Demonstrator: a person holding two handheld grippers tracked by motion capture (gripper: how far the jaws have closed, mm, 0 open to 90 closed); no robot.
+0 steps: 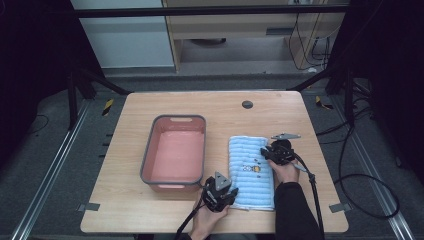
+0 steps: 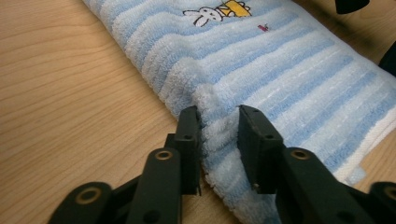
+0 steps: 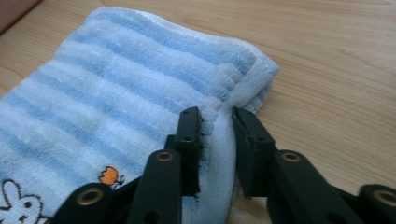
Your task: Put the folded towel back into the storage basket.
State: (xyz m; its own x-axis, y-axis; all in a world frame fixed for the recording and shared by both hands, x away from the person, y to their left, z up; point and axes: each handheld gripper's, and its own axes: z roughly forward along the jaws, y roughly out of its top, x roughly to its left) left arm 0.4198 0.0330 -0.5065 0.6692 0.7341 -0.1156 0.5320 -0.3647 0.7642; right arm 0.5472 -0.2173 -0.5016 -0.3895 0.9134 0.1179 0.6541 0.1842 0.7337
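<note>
The blue-and-white striped towel [image 1: 251, 171] lay folded into a long strip on the worktop [image 1: 125, 207], just right of the pink basin [image 1: 175, 153], which stood with nothing in it. Both grippers had already taken hold of the towel, so the grasping looked done; whatever came after, whether another fold or a lift into the basin, had not begun, for the cloth was flat on the wood apart from the pinched folds.

The left gripper [image 2: 219, 140] sat at the towel's near corner on the side facing the basin. Its jaws were closed most of the way, pinching a raised ridge of terry along the folded edge. The person's left hand [image 1: 209, 220] came up from the near edge of the worktop, angled toward the towel.

The right gripper [image 3: 217, 135] held the long edge away from the basin, toward the far end. Its jaws were likewise narrowed onto a bunched fold of the hem. The right forearm lay alongside that edge.
</note>
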